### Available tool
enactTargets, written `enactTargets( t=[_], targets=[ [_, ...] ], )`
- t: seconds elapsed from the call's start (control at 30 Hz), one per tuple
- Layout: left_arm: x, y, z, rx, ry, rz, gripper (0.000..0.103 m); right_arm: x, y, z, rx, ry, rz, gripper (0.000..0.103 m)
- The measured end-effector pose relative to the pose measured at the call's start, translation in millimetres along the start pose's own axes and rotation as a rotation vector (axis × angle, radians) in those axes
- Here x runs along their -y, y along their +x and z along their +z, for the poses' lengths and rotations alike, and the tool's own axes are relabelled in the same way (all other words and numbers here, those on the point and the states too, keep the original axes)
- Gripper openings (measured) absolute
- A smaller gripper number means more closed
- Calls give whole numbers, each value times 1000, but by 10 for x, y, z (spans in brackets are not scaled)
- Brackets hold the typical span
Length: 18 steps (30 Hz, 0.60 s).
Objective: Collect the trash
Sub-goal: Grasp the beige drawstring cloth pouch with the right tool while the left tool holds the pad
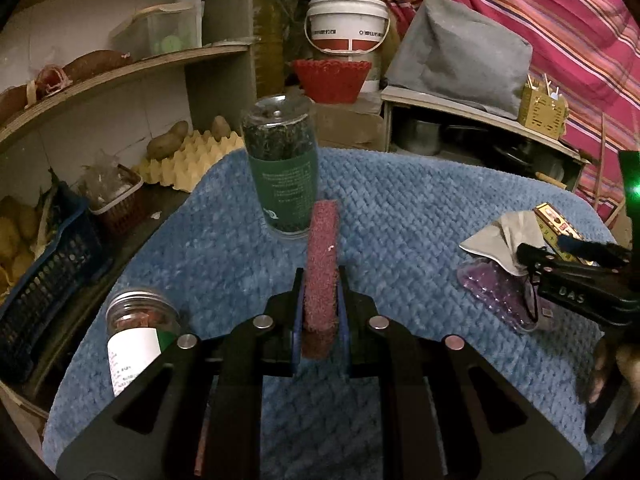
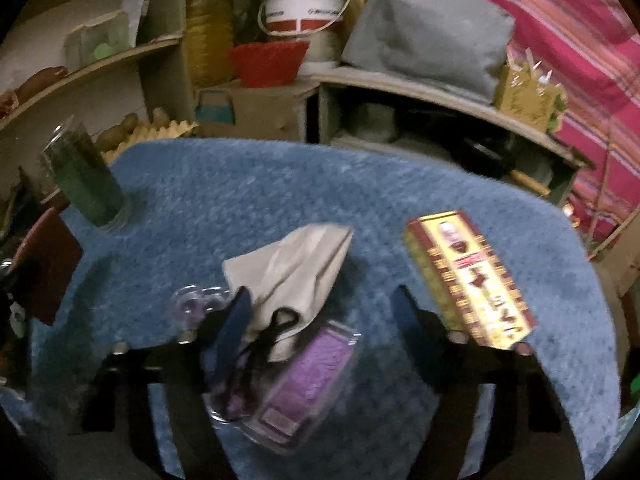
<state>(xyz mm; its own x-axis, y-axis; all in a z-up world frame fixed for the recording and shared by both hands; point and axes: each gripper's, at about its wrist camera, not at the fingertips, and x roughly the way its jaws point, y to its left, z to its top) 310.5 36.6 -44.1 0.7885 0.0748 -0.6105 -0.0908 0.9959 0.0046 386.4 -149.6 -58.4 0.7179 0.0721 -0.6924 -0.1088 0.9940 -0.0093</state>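
Observation:
My left gripper (image 1: 320, 280) is shut on a dark red scouring pad (image 1: 322, 240), which stands on edge between its pads above the blue cloth (image 1: 400, 208). The same pad (image 2: 44, 264) shows at the left edge of the right wrist view. My right gripper (image 2: 320, 316) is open, low over the cloth. A crumpled grey-white paper (image 2: 292, 268) and a clear case with purple filling (image 2: 308, 376) lie between its fingers. The left finger (image 2: 236, 320) is against the paper; the right finger stands apart from it. In the left wrist view the right gripper (image 1: 544, 250) reaches in from the right over the paper (image 1: 504, 236).
A yellow-and-red box (image 2: 468, 280) lies right of the right gripper. A tall jar of dark leaves (image 1: 284, 168) stands at the cloth's far left, and a small jar with red contents (image 1: 136, 328) near its left edge. Shelves, an egg tray (image 1: 188, 160) and a white bucket (image 1: 348, 24) stand behind.

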Motion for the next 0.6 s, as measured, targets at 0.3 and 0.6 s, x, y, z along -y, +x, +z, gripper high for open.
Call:
enactTargets(
  t=[0.3, 0.6],
  targets=[
    [33, -29, -12, 4, 18, 6, 13, -55, -93, -15, 38, -48, 52, 17],
    [124, -250, -9, 32, 38, 8, 13, 208, -492, -85, 86, -5, 66, 17]
  ],
)
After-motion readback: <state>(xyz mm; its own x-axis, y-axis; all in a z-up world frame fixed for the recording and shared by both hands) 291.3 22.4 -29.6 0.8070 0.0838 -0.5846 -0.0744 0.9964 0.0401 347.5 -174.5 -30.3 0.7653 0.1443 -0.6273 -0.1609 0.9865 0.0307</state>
